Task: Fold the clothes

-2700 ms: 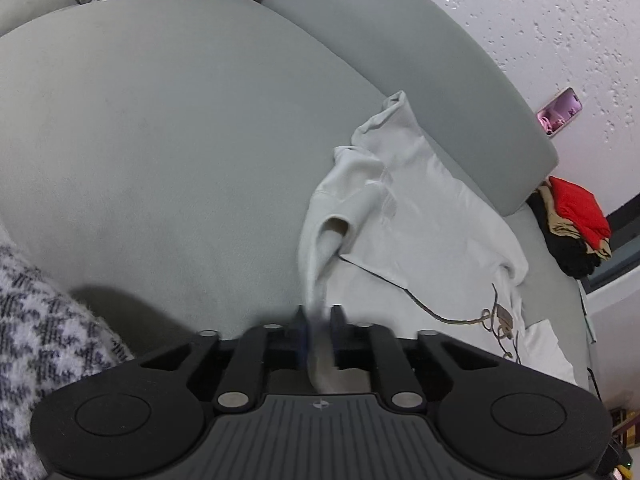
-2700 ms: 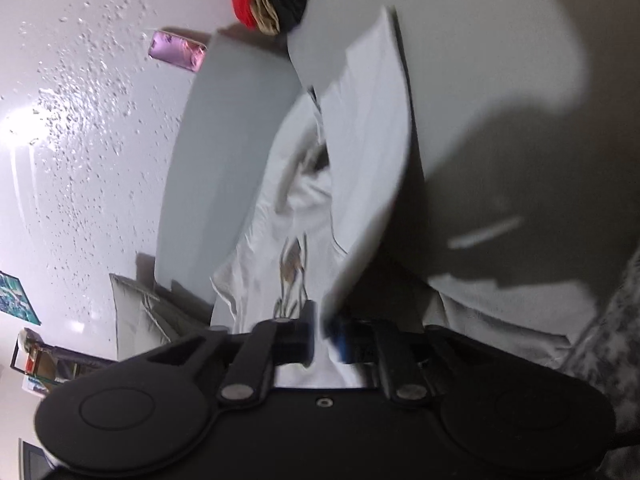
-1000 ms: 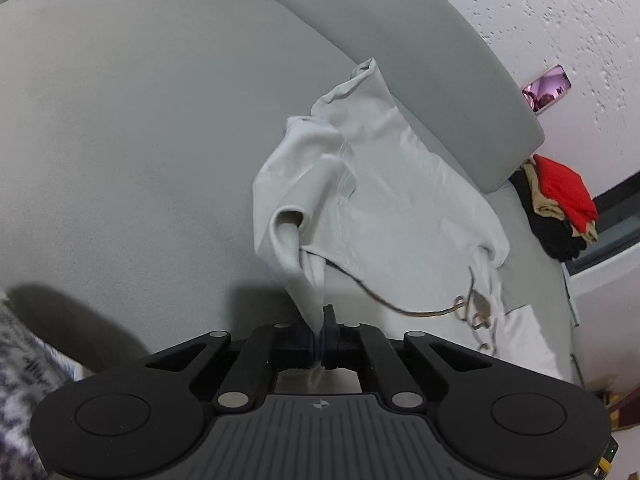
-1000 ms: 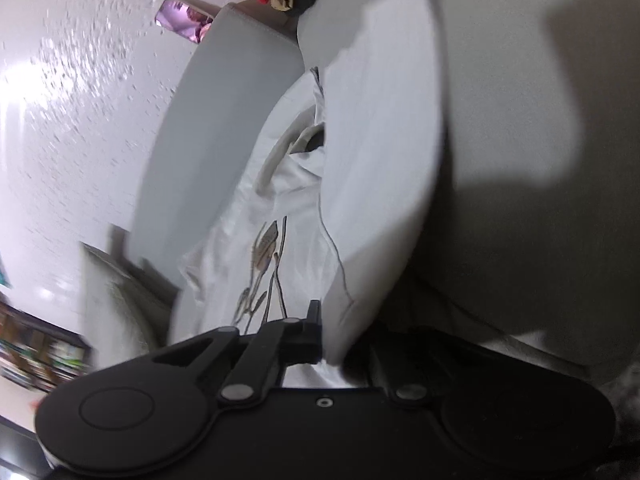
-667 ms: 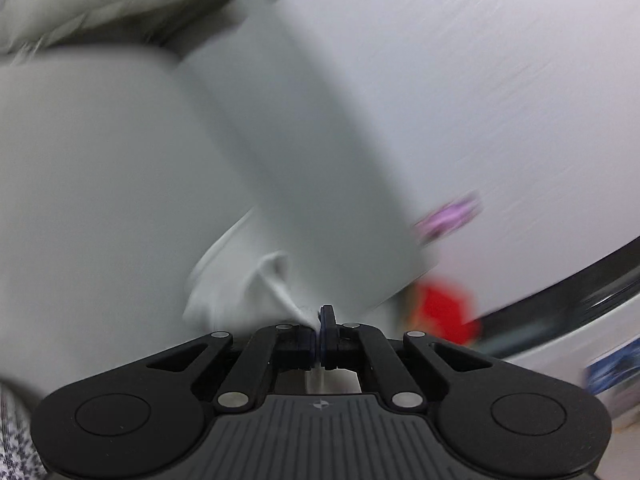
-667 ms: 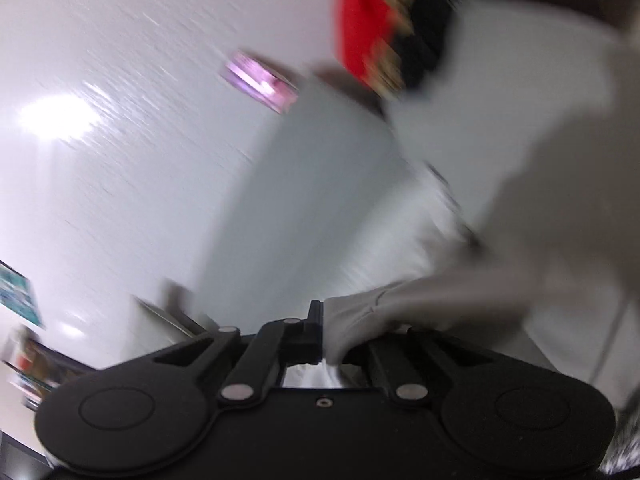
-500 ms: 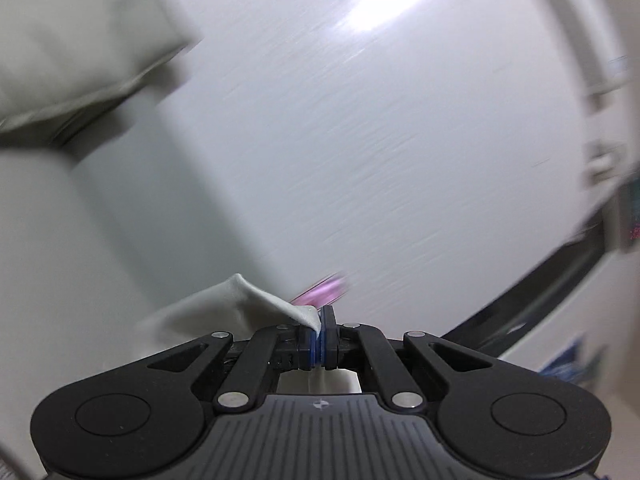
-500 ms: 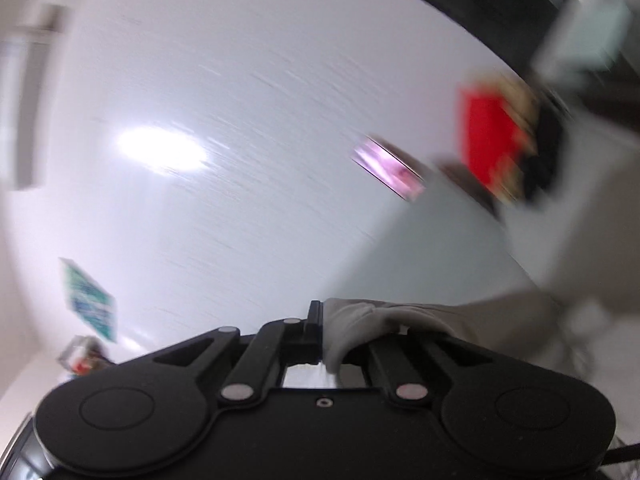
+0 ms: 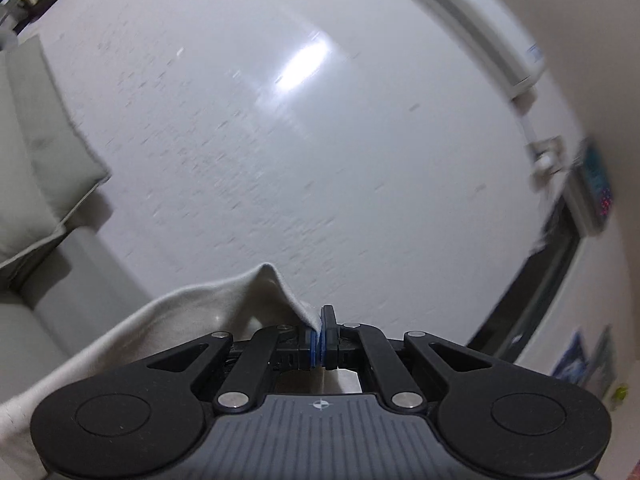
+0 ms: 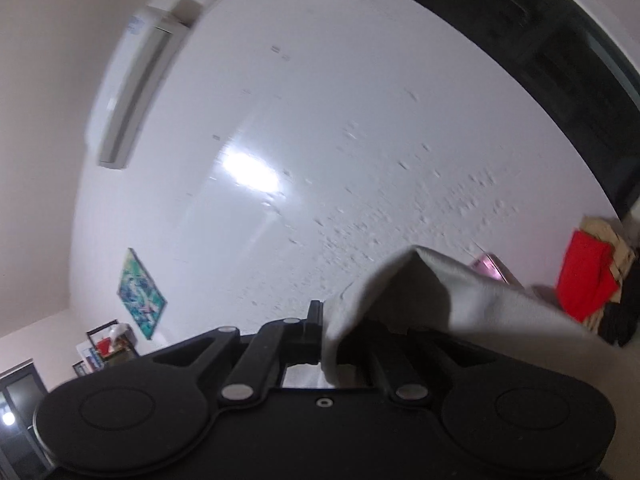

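Both grippers have come up sharply from the sofa and now point level at the wall [image 9: 320, 140] rather than down at the seat. A second ago each view showed the white garment spread on the grey cushion; now the seat is out of frame in both, and only a corner of sofa [image 9: 60, 280] with a cushion [image 9: 36, 140] shows at the left of the left view.

Left gripper [image 9: 322, 340]: jaws fully closed, a fold of the garment [image 9: 192, 316] pinched between the blue pads; the cloth trails off to the lower left.

Right gripper [image 10: 322, 336]: jaws closed on another edge of the garment [image 10: 460, 300], which drapes over the right finger and hides it; the cloth runs off to the right.

The grip points appear unchanged; only height and aim differ. The garment is therefore judged to hang in the air between the two grippers, though its lower part is not visible in either view.

Judgement: this is the lift-and-shake-out stage, with no fold laid yet. Next the garment needs lowering flat onto the seat. Risk: a thin pinch may slip during the swing.

A pile of red and dark clothes [image 10: 588, 280] sits at the far right, untouched
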